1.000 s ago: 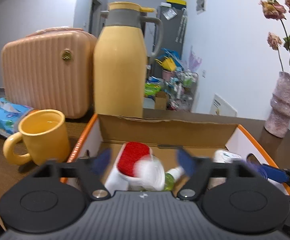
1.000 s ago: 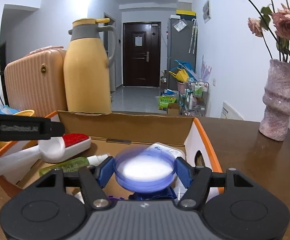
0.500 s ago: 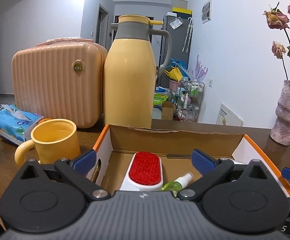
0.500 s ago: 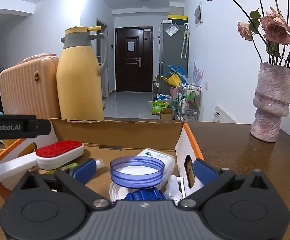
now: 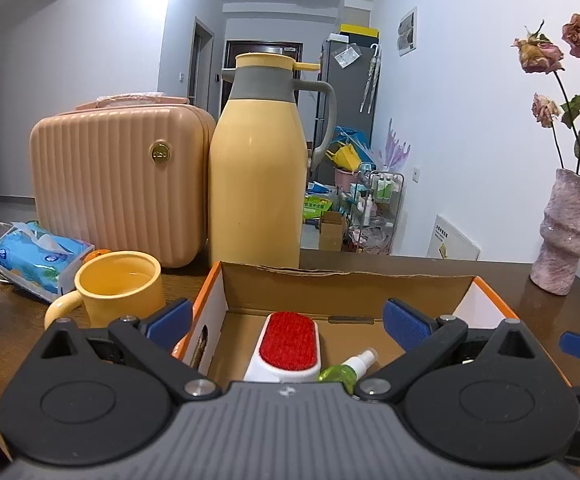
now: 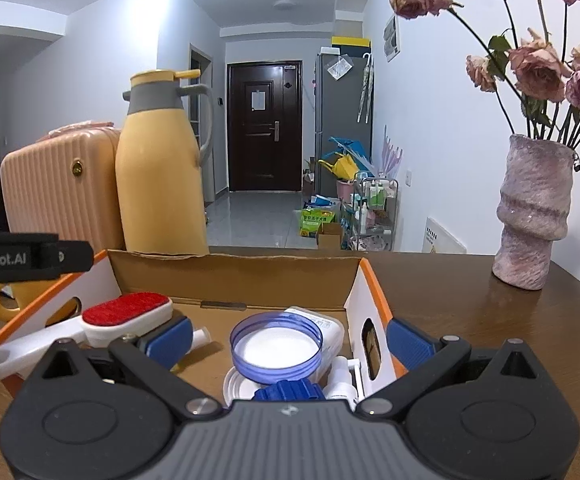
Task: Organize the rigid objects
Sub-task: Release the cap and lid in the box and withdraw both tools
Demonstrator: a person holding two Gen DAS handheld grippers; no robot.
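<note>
Left gripper (image 5: 287, 322), jaws spread wide and empty, its blue pads (image 5: 404, 322) standing over the near end of an open cardboard box (image 5: 342, 282); the jaws have just been opening, and nothing lies between the pads. Right gripper (image 6: 287, 338), likewise spread wide and gripping nothing after just opening, poised above the right half of the same box. Inside the box, at the left, a white lint brush (image 5: 287, 340) with a red face lies flat, its handle running toward the near left corner in the right wrist view; just right of it lies a small green spray bottle (image 5: 348, 368) with a white nozzle. Toward the right side of the box sits a clear blue round lid (image 6: 277, 338) resting on a white bottle (image 6: 318, 326), with a dark blue ribbed cap (image 6: 290, 392) at the near edge and a small white pump bottle (image 6: 344, 380) beside the right wall. The box stands on a dark wooden table (image 6: 470, 312). Left of the box, a yellow mug (image 5: 119, 286); behind it, a blue tissue pack (image 5: 41, 254). At the far side, a pink ribbed case (image 5: 119, 184) and a tall yellow jug (image 5: 259, 168) stand side by side. At the far right, a mottled pink vase (image 6: 534, 212) holds dried roses (image 6: 534, 68).
</note>
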